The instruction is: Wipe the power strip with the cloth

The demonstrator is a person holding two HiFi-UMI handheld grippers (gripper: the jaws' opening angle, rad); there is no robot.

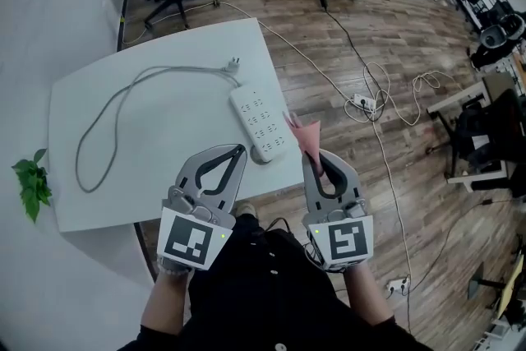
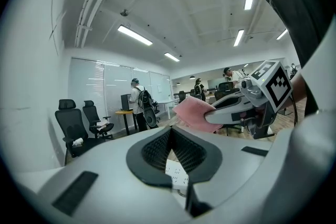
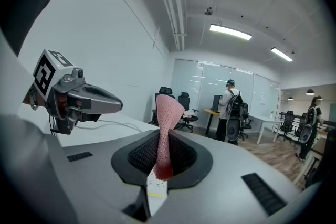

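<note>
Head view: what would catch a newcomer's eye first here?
A pink cloth stands pinched in the right gripper, beside the near end of a white power strip that lies at the right edge of the white table. The left gripper hovers shut and empty next to it. The strip's grey cord loops across the tabletop.

The white table [image 1: 164, 78] fills the middle left of the frame. On it lie the power strip [image 1: 261, 124], near its right edge, and a grey cable [image 1: 115, 107].
</note>
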